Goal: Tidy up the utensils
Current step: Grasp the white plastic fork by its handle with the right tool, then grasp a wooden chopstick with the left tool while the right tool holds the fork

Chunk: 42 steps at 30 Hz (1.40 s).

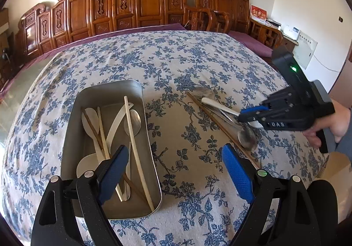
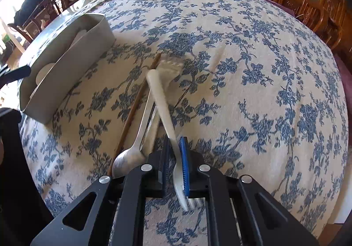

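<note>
Right wrist view: right gripper [image 2: 176, 158] jaws clamped on white plastic fork [image 2: 161, 103], above bench [image 2: 264, 70] beside metal spoon [image 2: 127, 160], brown chopstick [image 2: 134, 107]. Left gripper [image 1: 173, 171] jaws wide, empty, over metal tray [image 1: 151, 142] holding utensils.

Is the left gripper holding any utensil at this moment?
No, the left gripper stands open and empty above the metal tray, with nothing between its blue pads.
</note>
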{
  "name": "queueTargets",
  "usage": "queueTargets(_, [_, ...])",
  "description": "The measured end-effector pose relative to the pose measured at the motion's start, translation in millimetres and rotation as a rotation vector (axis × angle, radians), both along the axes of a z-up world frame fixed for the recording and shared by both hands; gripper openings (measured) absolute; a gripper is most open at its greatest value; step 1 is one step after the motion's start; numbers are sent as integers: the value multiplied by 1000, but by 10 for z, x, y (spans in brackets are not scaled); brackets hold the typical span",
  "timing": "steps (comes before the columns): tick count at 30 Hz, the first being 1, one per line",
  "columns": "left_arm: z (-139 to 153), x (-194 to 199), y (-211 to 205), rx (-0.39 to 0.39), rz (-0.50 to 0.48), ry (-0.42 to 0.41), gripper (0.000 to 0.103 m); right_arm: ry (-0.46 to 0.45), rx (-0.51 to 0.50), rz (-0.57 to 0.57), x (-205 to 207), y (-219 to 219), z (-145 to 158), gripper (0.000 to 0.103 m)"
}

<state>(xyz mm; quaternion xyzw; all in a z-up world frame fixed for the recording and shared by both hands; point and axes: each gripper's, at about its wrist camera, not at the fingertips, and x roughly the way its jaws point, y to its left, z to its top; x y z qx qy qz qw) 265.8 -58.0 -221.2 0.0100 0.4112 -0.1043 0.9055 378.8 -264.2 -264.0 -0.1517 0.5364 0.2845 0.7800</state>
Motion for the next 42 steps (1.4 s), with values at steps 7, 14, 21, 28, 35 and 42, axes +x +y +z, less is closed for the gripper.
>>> queueTargets(7, [-10,-26,-138,19,-11,-2,83,-57,-5,-125,-287,-253,58,7])
queueTargets(14, [20,-7,-264,-9,-24,25,83,-106,45,-270,-567,-597,267,7])
queueTargets(21, [101,-28,-486,-5,-65,36,83,-151,77,-309,-946,-727,510,7])
queueTargets(28, [-6,127,-640,-51,-67,108,61,-177,128,-327,-1148,-838,652,7])
queueTargets(35, [-238,478,-848,-17,-43,171,39,-176,174,-357,-1108,-954,704,7])
queueTargets(42, [-498,800,-919,-44,0,255,22,-174,182,-362,-1109,-992,706,7])
